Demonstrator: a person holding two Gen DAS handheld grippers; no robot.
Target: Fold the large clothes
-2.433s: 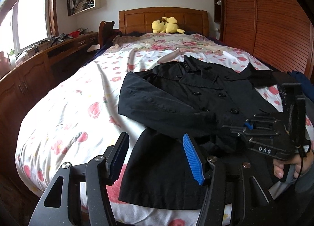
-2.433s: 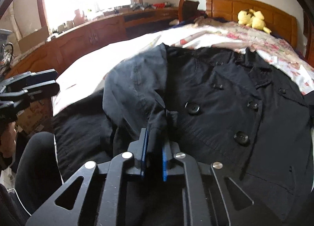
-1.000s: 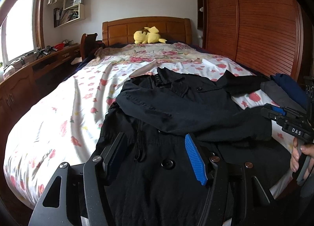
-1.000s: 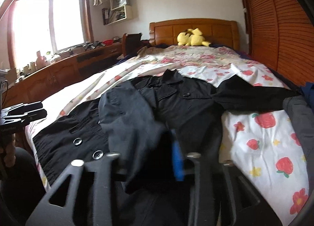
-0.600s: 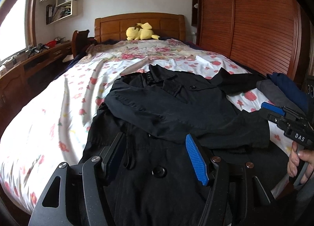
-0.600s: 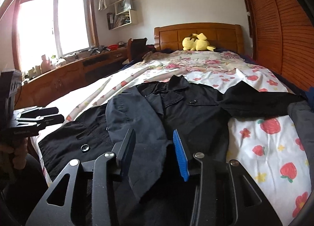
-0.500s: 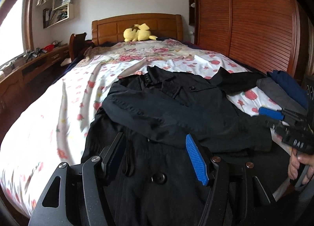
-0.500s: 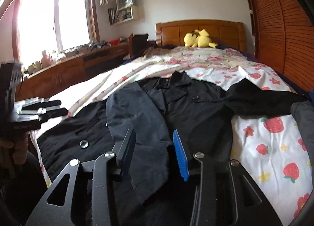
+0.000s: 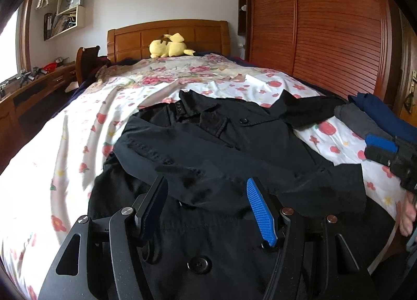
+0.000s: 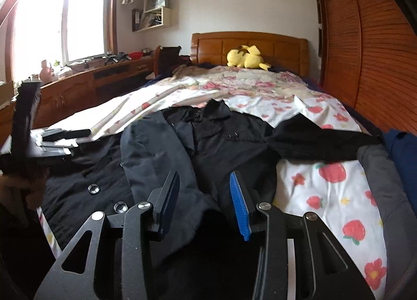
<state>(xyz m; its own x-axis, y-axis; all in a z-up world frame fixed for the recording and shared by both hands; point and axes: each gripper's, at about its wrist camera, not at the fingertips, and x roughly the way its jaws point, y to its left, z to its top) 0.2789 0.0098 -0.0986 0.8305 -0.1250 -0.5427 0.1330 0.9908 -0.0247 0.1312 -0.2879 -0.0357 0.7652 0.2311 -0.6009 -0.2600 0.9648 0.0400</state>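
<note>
Coat (image 9: 234,148) lies on the bed (image 9: 78,143), one sleeve folded across; left gripper (image 9: 207,195) and right gripper (image 10: 204,190) hover near, both wide, empty.

You see the black buttoned coat (image 9: 234,148) lying front-up at the bed's (image 9: 78,143) foot edge, one sleeve (image 9: 182,159) folded across its chest.

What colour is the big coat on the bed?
The coat is black with dark buttons, lying on the flowery bed sheet. The left wrist view shows it best.
</note>
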